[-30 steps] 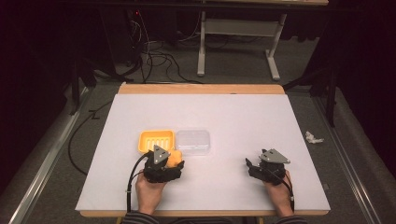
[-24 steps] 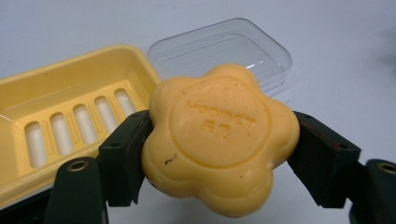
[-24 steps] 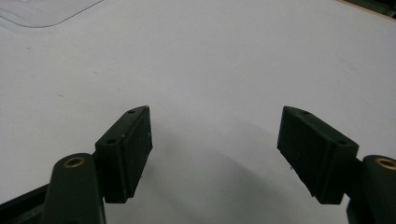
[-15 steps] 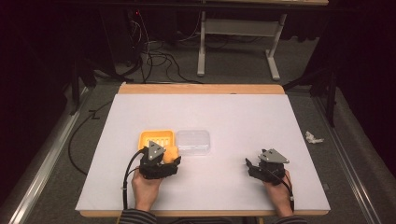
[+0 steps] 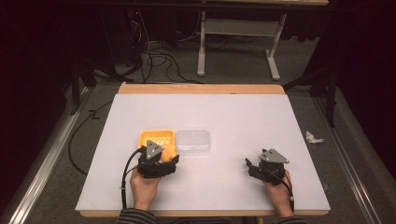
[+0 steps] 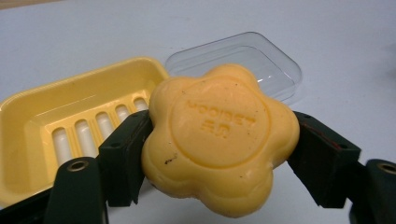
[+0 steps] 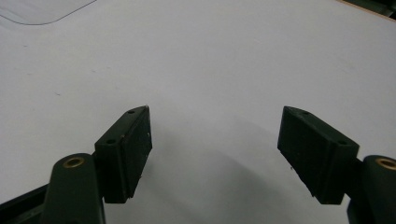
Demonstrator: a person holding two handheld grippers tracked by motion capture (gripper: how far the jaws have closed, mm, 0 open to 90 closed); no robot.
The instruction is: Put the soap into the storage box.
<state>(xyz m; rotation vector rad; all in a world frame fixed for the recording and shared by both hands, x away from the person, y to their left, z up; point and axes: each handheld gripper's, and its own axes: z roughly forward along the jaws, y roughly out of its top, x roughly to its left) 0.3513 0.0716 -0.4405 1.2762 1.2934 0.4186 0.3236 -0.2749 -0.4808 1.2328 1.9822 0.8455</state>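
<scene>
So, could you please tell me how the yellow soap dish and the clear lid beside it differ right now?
The yellow soap dish is opaque, while the clear lid is see-through. The dish has a row of slots in its floor; the lid looks plain and smooth. The dish lies just behind the flower-shaped soap held in the left claw, the lid off to its side. Both are rounded rectangles of similar size, lying side by side on the white table.
</scene>
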